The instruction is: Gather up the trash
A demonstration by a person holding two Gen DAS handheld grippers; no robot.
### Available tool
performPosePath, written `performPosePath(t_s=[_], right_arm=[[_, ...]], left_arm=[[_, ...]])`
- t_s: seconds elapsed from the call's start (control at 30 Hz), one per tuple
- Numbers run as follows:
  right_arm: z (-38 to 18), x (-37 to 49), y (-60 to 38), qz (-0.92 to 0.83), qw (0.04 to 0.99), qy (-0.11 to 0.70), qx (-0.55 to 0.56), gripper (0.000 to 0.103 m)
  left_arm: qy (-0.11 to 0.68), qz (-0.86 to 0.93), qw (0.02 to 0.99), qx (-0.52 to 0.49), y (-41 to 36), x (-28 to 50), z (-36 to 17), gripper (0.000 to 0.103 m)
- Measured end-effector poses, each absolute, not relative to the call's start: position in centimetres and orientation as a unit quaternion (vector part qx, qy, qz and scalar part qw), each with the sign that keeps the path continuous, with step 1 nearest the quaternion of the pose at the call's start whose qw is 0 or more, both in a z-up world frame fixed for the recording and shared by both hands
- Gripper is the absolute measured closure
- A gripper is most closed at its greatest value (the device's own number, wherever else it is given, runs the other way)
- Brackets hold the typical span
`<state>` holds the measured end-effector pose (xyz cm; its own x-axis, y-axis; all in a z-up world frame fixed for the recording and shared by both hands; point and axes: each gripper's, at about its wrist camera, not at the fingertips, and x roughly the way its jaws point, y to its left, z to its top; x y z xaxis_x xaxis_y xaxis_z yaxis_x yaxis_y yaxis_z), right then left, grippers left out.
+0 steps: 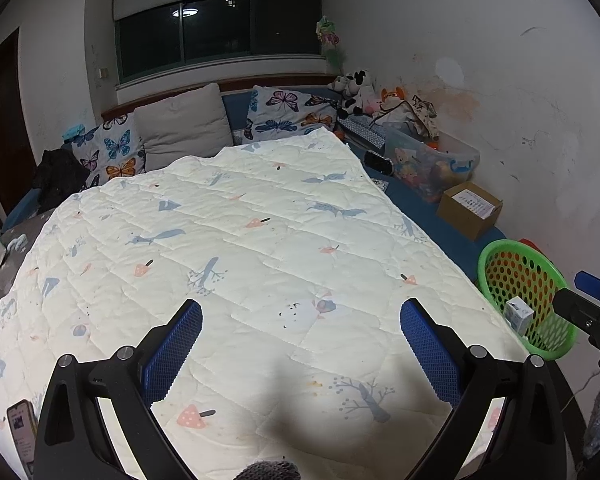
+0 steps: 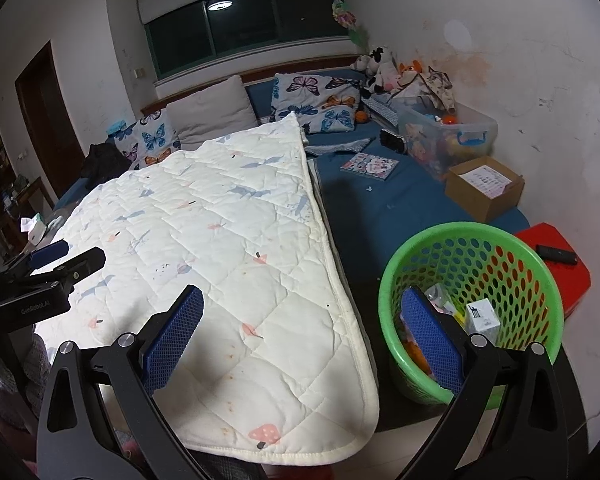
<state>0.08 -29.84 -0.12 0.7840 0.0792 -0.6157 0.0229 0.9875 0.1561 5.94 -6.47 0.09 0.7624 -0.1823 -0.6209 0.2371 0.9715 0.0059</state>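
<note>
- We are holding the left gripper (image 1: 300,344) over the quilt (image 1: 236,248), jaws spread and gripping nothing; the right gripper (image 2: 302,332) is likewise released.
- A cardboard box (image 2: 482,188) and red stool (image 2: 556,264) are crowding the green basket (image 2: 392,280).
- "GenRobot.AI" is showing on the left gripper's body.
- A small white carton (image 2: 482,316), probably trash, is standing upright inside the basket.

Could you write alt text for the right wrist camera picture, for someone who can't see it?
An open, empty right gripper hovers over the edge of a bed, between a white quilt and a green basket holding a small white box and other trash. The left gripper shows at the left edge.
</note>
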Motion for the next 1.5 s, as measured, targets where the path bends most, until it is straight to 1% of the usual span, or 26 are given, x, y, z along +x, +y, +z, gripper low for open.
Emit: performPosePath(t_s=[0.67, 1.5], right_arm=[[0.8, -1.5, -30.2, 0.010, 0.946, 0.313, 0.081, 0.005], [0.5, -1.5, -30.2, 0.011, 0.945, 0.315, 0.083, 0.005]], left_arm=[[0.318, -0.121, 0.939, 0.055, -7.7, 4.7, 0.7, 0.007], [0.318, -0.126, 0.938, 0.056, -8.1, 4.6, 0.5, 0.007]])
